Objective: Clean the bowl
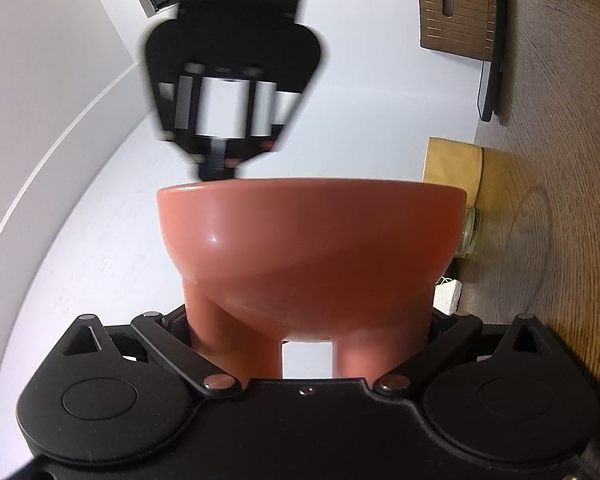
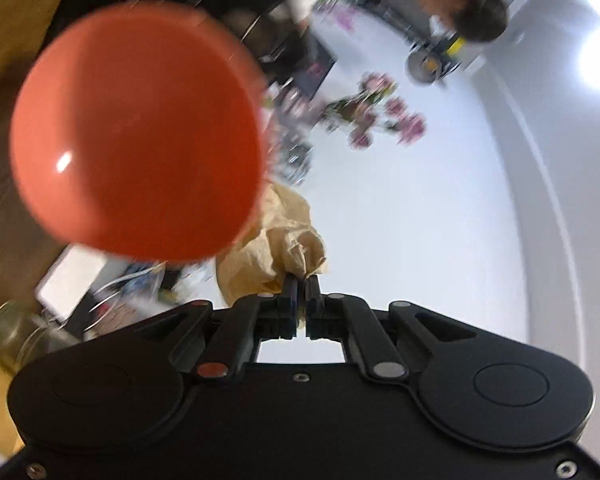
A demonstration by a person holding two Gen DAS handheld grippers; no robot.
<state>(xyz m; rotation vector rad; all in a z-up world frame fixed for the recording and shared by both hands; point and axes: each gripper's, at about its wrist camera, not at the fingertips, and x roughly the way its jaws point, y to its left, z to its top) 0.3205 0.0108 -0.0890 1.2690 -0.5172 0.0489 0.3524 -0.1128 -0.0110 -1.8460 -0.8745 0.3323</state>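
— Where's the bowl [image 1: 312,248]?
— Held up off the wooden counter [image 1: 560,184], gripped in the left gripper [image 1: 308,354] jaws.
— And the right gripper [image 2: 301,284]?
— Jaws closed on crumpled tan paper [image 2: 276,240], seemingly just beside the rim.

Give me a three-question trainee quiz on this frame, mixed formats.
1. True or false: the right tool is shut on a crumpled tan paper.
2. What does the left tool grip? A) a glass jar B) the red bowl C) a knife
3. Fill in: in the left wrist view, the right tool sits just above the bowl's ____.

Key: 1 true; 2 B; 3 rim.
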